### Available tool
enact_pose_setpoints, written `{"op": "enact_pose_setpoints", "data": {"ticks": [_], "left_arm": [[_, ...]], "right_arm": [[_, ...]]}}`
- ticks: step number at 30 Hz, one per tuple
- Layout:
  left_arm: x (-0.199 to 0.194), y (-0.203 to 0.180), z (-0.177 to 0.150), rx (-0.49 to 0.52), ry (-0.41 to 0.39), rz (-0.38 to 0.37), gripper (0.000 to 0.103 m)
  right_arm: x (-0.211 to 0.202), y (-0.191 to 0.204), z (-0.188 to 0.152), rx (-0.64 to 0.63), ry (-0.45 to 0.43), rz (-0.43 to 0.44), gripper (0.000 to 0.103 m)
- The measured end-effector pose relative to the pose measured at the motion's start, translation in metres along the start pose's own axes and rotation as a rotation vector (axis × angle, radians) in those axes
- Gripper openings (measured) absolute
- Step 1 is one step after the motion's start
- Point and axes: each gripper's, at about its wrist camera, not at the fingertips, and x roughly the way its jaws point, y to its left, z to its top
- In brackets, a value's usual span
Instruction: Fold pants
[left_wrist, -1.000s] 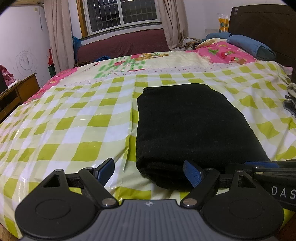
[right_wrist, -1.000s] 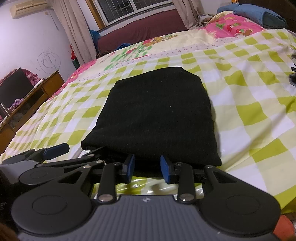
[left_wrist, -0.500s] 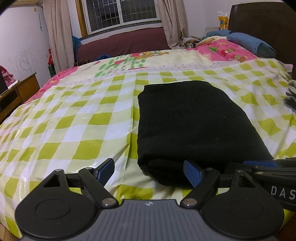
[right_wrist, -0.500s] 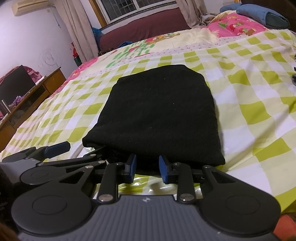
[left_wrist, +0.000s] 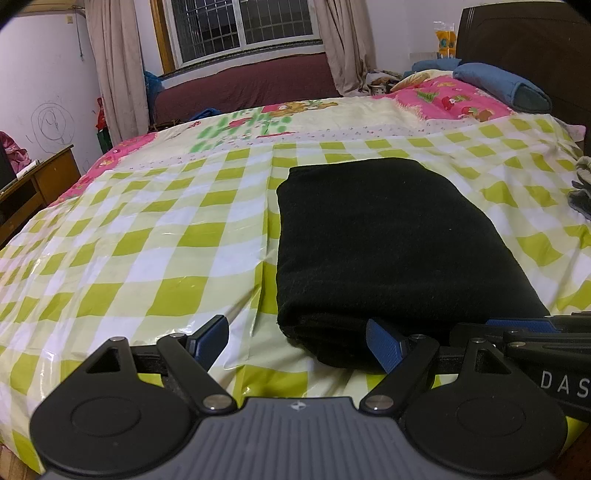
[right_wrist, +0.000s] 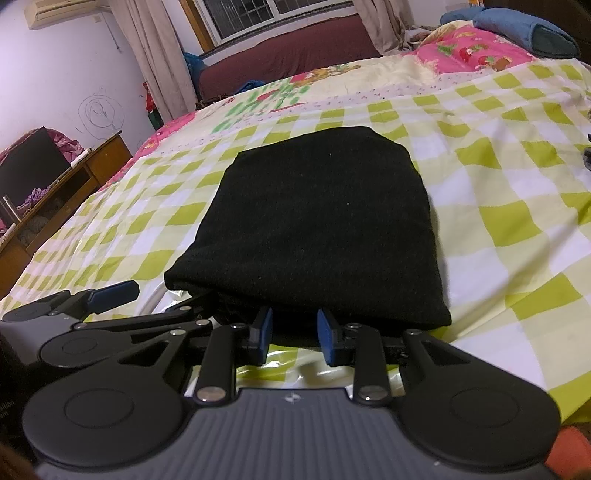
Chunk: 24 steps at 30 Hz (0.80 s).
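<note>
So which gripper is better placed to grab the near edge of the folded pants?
Probably the right gripper: its narrowly parted jaws sit centred at the near edge of the black pants. The left gripper stands wide open, straddling only their near left corner.

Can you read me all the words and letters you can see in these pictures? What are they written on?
"DAS": white letters on the side of the right claw's black body, cut off at the left wrist picture's edge.
White letters at the right wrist picture's left edge, on the left claw's body: too cut off to read.
The yellow packet by the headboard: print too blurred to read.

right tongs slightly narrower, at pants edge
</note>
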Motion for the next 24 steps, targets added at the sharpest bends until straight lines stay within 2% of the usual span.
{"op": "enact_pose_setpoints", "data": {"ticks": [24], "left_arm": [[0.0017,0.0016,-0.0022,0.001,0.007,0.005,0.094]], "right_arm": [[0.0006,0.0001,-0.0005,0.001,0.002,0.001,0.03]]}}
